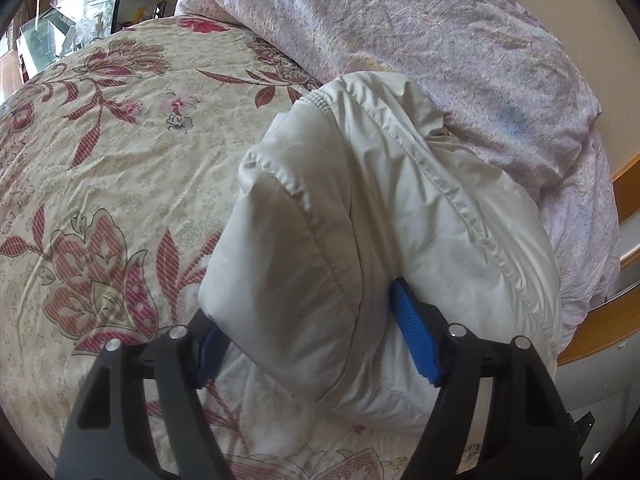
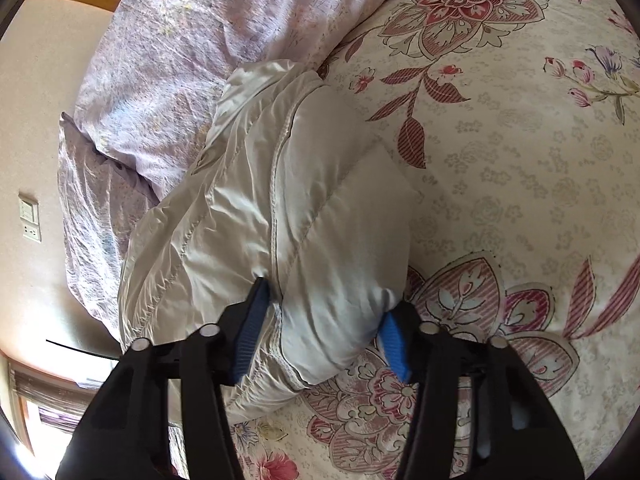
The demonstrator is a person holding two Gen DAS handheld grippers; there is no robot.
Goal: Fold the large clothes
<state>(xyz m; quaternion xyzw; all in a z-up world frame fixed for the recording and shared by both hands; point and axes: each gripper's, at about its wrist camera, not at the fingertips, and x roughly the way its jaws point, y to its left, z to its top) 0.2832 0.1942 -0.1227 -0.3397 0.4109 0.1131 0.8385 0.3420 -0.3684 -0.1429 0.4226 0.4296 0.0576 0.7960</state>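
On the bed [image 1: 100, 152], beside the bunched quilt [image 1: 440, 60] along its far edge, I clamp one white padded jacket [image 1: 320, 220] from both ends. My left gripper [image 1: 312, 344] pinches a thick fold; my right gripper [image 2: 320, 328] squeezes another. I judge a late fold in hand; next I must lower the bundle evenly and let go together. Count: one jacket, one quilt, two grippers.

Left gripper [image 1: 316, 344], right gripper [image 2: 324, 328]: black plastic arms (cut-outs seen), silver screws, ribbed blue pads [image 1: 416, 340].
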